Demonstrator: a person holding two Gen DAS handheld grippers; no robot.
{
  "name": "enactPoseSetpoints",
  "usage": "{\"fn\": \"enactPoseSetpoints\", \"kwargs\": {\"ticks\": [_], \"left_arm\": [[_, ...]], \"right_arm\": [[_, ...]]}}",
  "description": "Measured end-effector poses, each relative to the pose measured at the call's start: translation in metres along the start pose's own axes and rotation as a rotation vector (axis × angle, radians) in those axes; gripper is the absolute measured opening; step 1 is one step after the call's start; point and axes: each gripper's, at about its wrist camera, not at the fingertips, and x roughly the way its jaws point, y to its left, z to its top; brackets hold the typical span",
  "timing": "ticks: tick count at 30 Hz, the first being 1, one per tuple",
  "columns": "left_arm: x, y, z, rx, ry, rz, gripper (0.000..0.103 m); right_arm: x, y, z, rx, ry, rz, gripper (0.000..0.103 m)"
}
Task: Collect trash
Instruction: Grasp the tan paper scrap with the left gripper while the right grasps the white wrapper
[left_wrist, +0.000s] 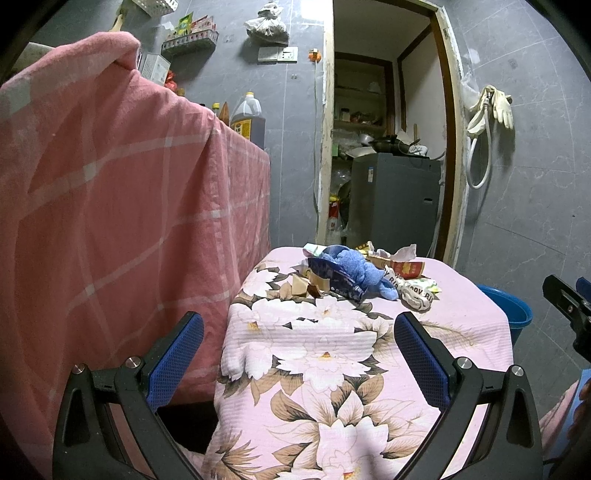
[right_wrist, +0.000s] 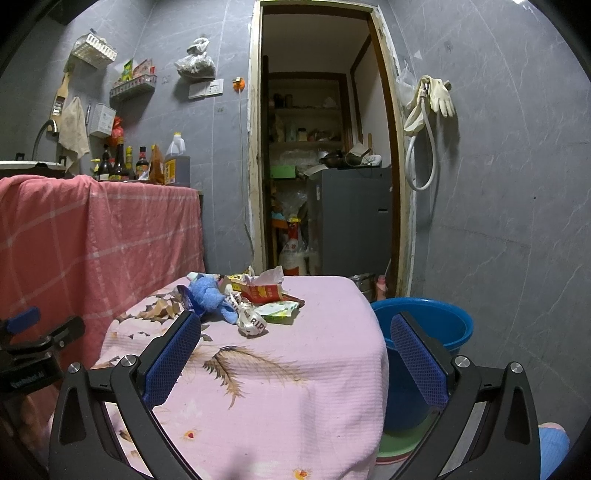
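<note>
Trash (left_wrist: 365, 275) lies heaped at the far end of the worktop (left_wrist: 332, 350), toward 12 o'clock from both claws: a crumpled white wrapper (right_wrist: 253, 319) nearest, a red and tan carton (right_wrist: 264, 291) behind it, a green-edged packet (right_wrist: 280, 312) at its 3 o'clock, brown paper scraps (left_wrist: 303, 286) at its 9 o'clock, and a blue cloth (left_wrist: 360, 271) bunched in the middle. Whether the cloth counts as rubbish I cannot tell. Gathered in one pile, the pieces probably can be taken one after another without hunting.

A blue bucket (right_wrist: 428, 325) stands on the floor just beside the worktop's right edge, at about 2 o'clock from the right claw (right_wrist: 295, 350); it looks placed there as the bin, below the surface so pieces can drop in.

The right claw is spread wide and holds nothing, short of the pile. The left claw (left_wrist: 299, 354) is likewise wide and empty, hovering over the near flowered cloth. The white wrapper seems the easiest first pick, being closest and loose.
</note>
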Motion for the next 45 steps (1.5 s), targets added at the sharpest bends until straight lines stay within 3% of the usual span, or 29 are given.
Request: {"fn": "enactPoseSetpoints", "kwargs": {"ticks": [10,20,24,31,39,43,45], "left_arm": [[0.025,-0.004,0.019,-0.005,0.035,-0.017,0.101],[0.078,0.000,0.044,0.017,0.090,0.007,0.101],[0.109,0.008,0.048,0.008,0.178,-0.003,0.101],[0.153,0.017,0.050,0.013,0.277,0.015,0.101],[0.197,0.025,0.048,-0.001,0.416,-0.019,0.100],[0.203,0.026,0.045,0.008,0.448,-0.035,0.090],[0.206,0.028,0.043,0.004,0.462,-0.045,0.083]], "right_arm": [[0.023,-0.009,0.025,0.044,0.006,0.038,0.103],[0.076,-0.011,0.051,0.056,0.003,0.084,0.103],[0.104,-0.011,0.054,0.070,0.032,0.116,0.103],[0.165,-0.003,0.045,0.031,0.165,0.155,0.103],[0.212,0.010,0.036,-0.020,0.316,0.198,0.103],[0.228,0.019,0.029,-0.069,0.385,0.224,0.103],[0.232,0.023,0.025,-0.077,0.409,0.249,0.096]]}}
